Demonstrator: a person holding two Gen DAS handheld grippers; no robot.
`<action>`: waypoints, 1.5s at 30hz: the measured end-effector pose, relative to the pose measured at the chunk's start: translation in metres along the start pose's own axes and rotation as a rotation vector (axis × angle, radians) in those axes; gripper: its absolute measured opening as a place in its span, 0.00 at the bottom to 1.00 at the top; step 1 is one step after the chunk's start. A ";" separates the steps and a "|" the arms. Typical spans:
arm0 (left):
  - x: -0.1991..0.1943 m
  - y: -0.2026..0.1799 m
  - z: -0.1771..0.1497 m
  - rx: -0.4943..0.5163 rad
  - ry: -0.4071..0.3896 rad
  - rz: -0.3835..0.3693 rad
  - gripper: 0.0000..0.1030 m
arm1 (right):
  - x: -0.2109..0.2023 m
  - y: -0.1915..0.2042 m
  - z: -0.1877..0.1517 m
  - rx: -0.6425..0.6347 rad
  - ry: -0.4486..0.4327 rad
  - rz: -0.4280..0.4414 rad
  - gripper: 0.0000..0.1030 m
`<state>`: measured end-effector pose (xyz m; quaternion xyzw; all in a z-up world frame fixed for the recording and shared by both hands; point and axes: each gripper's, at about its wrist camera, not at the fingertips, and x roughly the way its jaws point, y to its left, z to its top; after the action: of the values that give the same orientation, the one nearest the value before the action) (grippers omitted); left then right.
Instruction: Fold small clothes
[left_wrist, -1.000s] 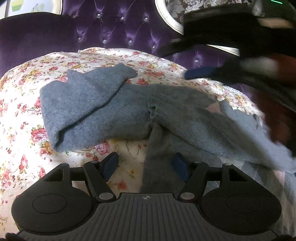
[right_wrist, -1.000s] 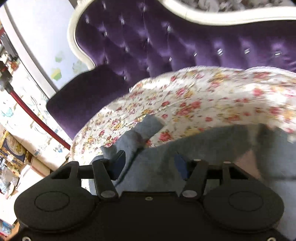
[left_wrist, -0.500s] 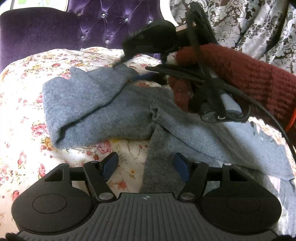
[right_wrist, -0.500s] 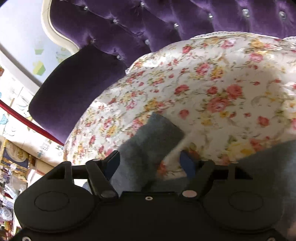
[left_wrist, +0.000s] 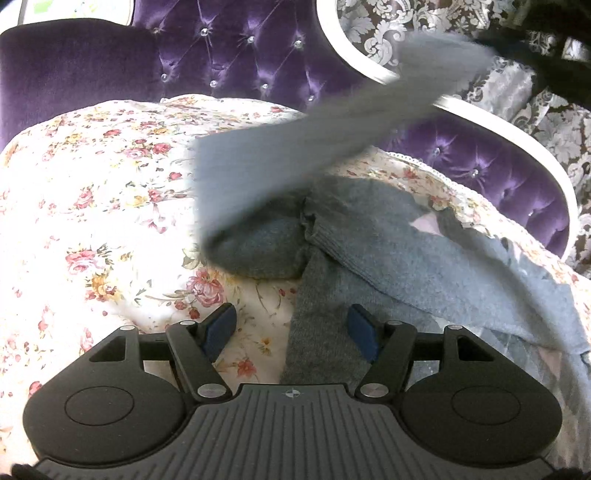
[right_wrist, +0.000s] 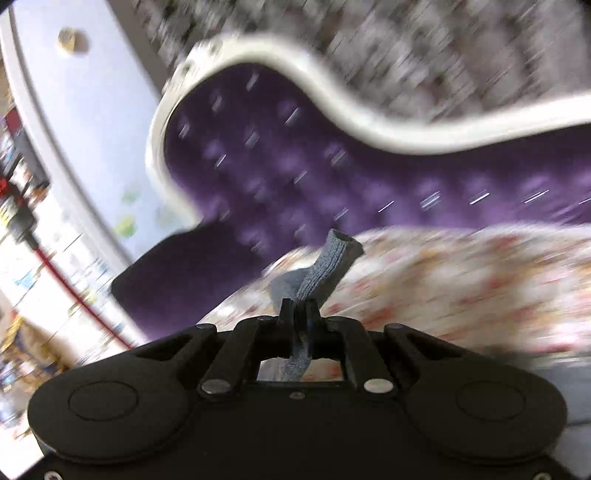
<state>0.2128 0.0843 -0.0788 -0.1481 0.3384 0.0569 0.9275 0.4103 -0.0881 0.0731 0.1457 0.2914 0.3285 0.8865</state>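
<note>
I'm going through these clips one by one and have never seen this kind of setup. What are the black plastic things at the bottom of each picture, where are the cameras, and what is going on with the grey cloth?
There is no robot here. A person holds a two-finger gripper in each hand, and a wide-angle camera on each one looks forward along its fingers. The black shapes at the bottom are the grippers themselves.

The left gripper, in its own camera's view, is open and holds nothing; part of the grey garment lies between its blue pads without being pinched. The garment lies on a flowered cover over a purple tufted sofa.

The right gripper has just closed and is shut on a corner of the grey garment. In the left view that part shows as a blurred grey band lifted up toward the top right. The right picture is smeared.
</note>
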 end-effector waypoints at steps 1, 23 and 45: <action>0.001 0.000 0.001 0.006 0.002 0.004 0.63 | -0.019 -0.006 0.002 -0.003 -0.031 -0.039 0.13; 0.000 -0.041 0.038 0.251 -0.026 0.001 0.64 | -0.105 -0.143 -0.139 0.269 0.015 -0.402 0.13; 0.034 -0.036 0.034 0.195 -0.048 0.083 0.64 | -0.103 -0.073 -0.043 0.160 -0.189 -0.148 0.13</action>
<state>0.2672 0.0610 -0.0680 -0.0416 0.3258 0.0654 0.9423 0.3568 -0.2082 0.0493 0.2242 0.2418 0.2225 0.9175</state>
